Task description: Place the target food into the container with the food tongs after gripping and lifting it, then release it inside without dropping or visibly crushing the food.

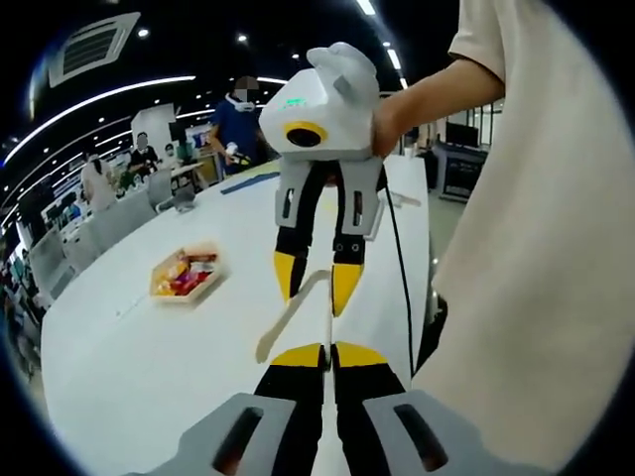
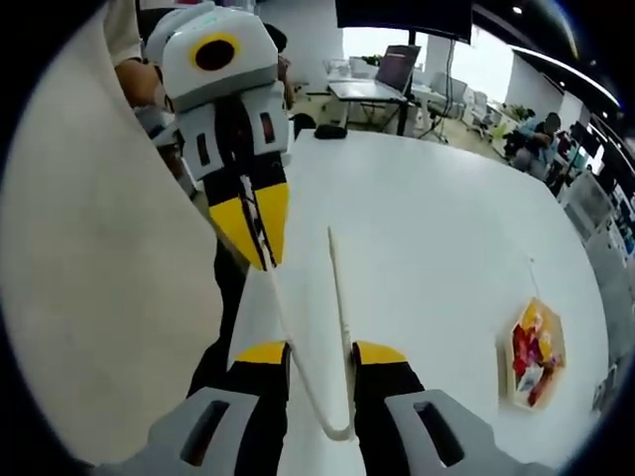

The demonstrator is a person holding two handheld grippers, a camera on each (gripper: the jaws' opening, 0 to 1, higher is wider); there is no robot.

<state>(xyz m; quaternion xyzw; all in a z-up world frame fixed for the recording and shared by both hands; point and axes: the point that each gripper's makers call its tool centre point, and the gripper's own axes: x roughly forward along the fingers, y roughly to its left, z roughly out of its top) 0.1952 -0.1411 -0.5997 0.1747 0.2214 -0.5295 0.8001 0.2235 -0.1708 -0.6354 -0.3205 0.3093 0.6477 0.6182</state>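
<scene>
White tongs (image 2: 337,327) sit clamped between the right hand-held gripper (image 2: 319,355) jaws; the left hand-held gripper (image 1: 327,355) is clenched on nothing. Food tray (image 1: 185,275) rests far left on the worktop (image 1: 129,367).

Left gripper (image 1: 325,355) jaws closed together, empty. Right gripper (image 1: 317,283) directly ahead, facing it, clamped on white tongs (image 1: 295,313). Food tray (image 1: 186,274) on white table (image 1: 129,357), ahead-left, well apart from both grippers.
</scene>
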